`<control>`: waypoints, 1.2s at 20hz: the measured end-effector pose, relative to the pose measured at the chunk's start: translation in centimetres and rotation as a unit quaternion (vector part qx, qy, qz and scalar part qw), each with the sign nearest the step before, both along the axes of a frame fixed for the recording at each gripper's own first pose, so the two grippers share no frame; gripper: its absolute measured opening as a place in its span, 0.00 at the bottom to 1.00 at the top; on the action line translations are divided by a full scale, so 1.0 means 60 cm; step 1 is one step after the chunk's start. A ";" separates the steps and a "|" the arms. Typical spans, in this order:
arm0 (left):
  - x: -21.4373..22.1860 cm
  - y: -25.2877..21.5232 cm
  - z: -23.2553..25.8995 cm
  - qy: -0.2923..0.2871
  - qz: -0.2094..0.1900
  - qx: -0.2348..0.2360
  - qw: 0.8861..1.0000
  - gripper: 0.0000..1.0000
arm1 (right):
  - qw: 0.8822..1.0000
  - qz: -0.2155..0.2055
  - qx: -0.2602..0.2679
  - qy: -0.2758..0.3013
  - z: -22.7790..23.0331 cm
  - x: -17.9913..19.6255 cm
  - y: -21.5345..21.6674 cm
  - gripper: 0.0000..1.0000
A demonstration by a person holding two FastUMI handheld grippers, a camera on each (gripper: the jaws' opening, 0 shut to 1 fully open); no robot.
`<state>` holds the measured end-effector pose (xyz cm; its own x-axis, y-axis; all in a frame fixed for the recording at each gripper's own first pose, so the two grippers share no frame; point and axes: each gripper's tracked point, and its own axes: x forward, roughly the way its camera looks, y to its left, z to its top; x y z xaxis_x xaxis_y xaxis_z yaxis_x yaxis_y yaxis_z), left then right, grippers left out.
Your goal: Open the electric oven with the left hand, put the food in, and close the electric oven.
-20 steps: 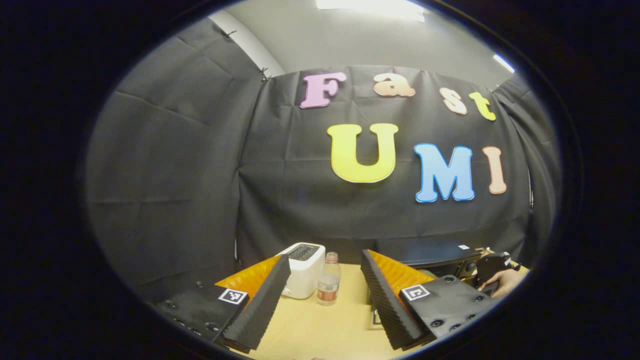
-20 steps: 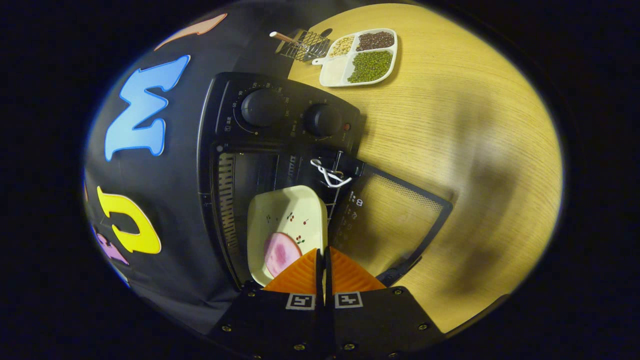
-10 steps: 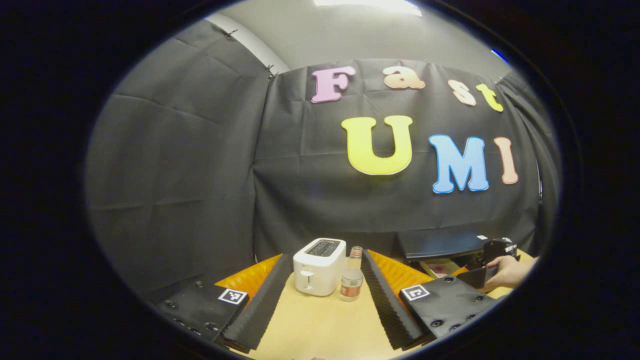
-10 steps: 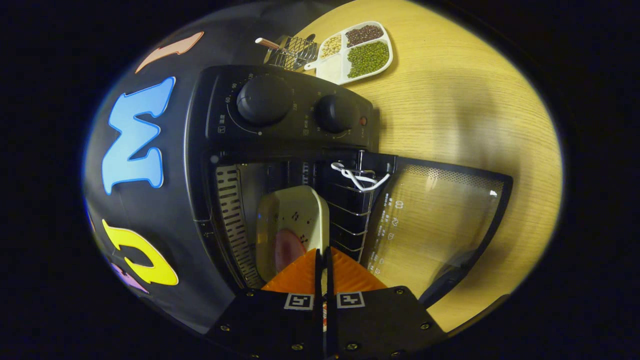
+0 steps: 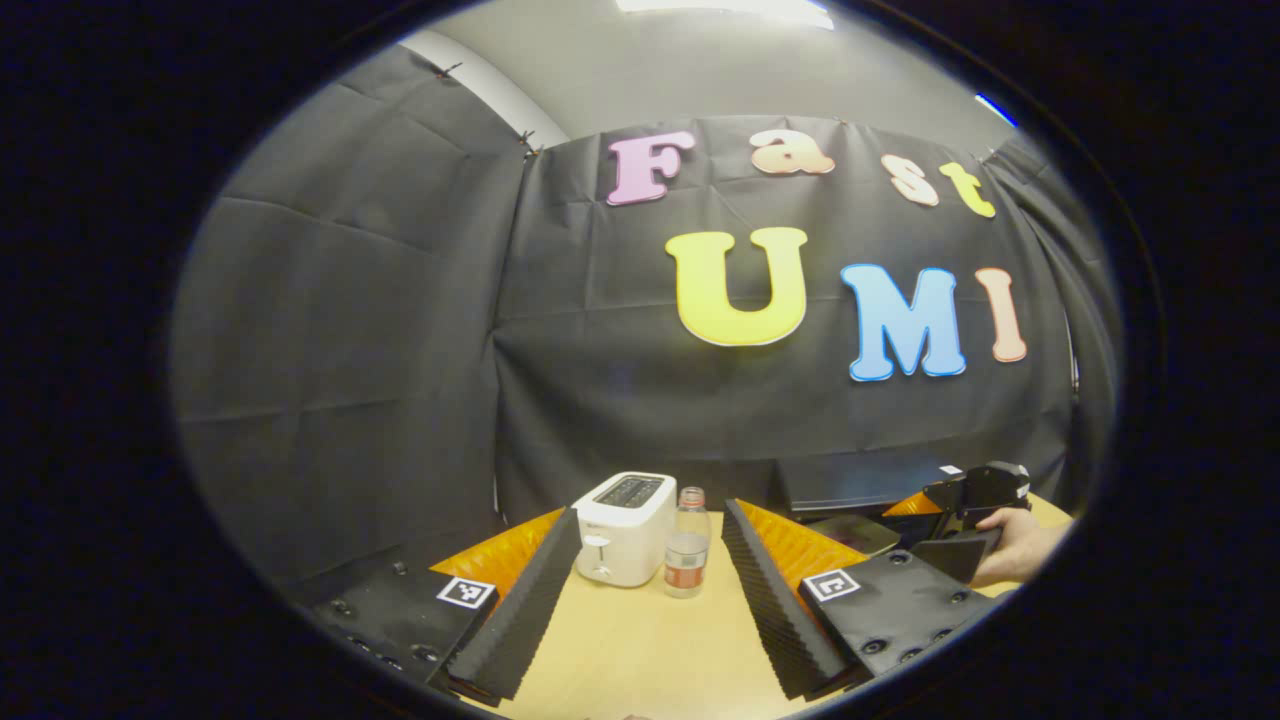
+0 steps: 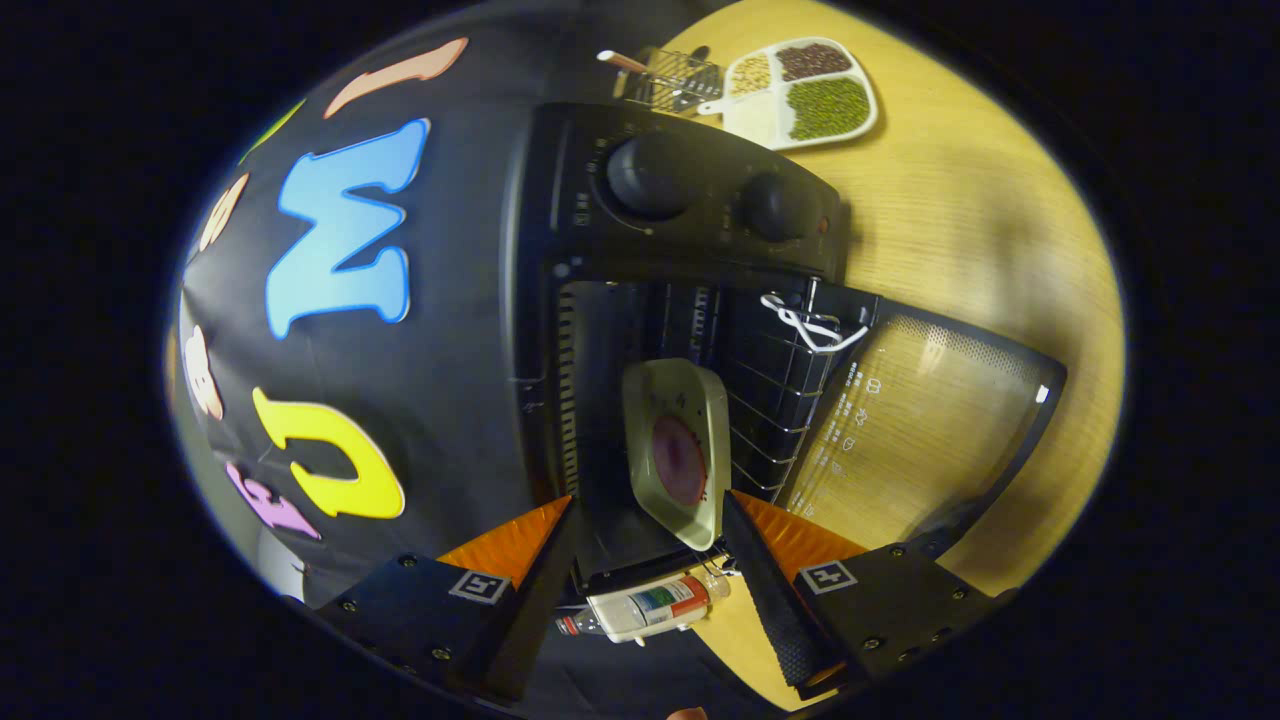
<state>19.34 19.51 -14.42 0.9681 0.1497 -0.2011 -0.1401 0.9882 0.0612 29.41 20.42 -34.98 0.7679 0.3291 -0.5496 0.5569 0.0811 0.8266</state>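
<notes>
We're seeing the plate [image 6: 676,450] with pink food [image 6: 679,460] sitting on the wire rack [image 6: 770,400] inside the electric oven [image 6: 640,250], door [image 6: 930,420] hanging open over the table [image 6: 960,210]. The right gripper [image 6: 648,560] is showing its fingers spread apart, nothing between them; whether the plate's near rim is touching a finger is hard to judge. The left gripper [image 5: 648,590] is likewise standing wide and empty, pointing at a toaster [image 5: 625,525] and bottle [image 5: 685,550]. A hand [image 5: 1015,550] is partly cut off at the edge.
</notes>
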 end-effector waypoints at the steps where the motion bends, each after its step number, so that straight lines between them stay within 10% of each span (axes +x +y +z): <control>1: 0.002 -0.017 -0.003 0.000 -0.006 -0.004 1.000 1.00 | 1.000 0.018 -0.014 -0.010 0.010 -0.012 -0.004 0.90; 11: -0.021 -0.185 -0.061 0.037 -0.075 -0.034 0.996 1.00 | 0.960 0.177 -0.187 -0.114 0.118 -0.143 -0.094 0.90; 18: -0.033 -0.270 -0.144 0.085 -0.116 -0.048 0.988 0.96 | 0.892 0.232 -0.343 -0.179 0.171 -0.212 -0.185 0.90; 24: -0.031 -0.331 -0.238 0.135 -0.142 -0.051 0.979 0.96 | 0.803 0.272 -0.483 -0.219 0.209 -0.264 -0.242 0.90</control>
